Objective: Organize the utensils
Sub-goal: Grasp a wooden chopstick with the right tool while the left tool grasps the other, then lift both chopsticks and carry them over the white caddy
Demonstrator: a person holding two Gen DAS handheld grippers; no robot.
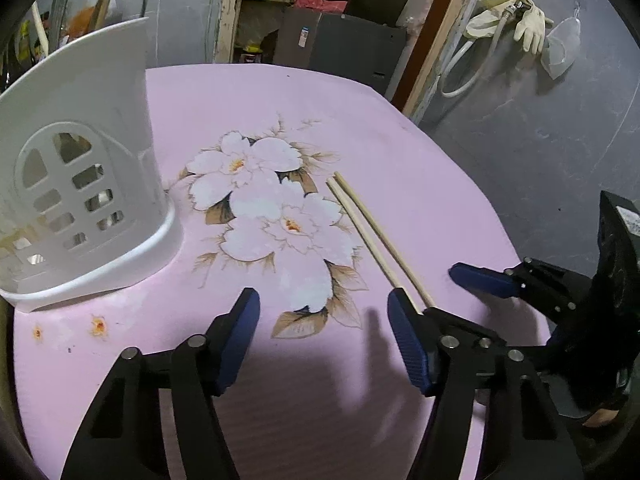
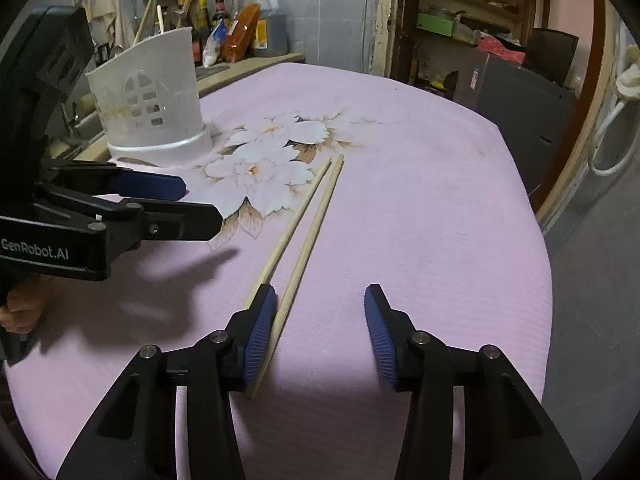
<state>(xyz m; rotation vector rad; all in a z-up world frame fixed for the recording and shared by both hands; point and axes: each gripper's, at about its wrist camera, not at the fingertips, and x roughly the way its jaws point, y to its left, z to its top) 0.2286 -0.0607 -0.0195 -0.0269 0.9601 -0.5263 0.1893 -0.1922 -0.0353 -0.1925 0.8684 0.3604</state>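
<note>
Two pale wooden chopsticks [image 2: 308, 224] lie side by side on the pink floral tablecloth [image 2: 420, 208], right of the white perforated plastic utensil holder [image 1: 86, 196]. Right gripper [image 2: 320, 328] fingers spread wide w/ one chopstick's near end btwn them, just beside its left pad, nothing grasped. Left gripper [image 1: 324, 336] also spread wide, holding nothing, low over the cloth.

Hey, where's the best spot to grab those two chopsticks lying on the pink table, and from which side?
Probably the near ends of the chopsticks, from above, closing across both. They lie flat, nearly parallel, and the open right gripper already sits over those ends.
</note>
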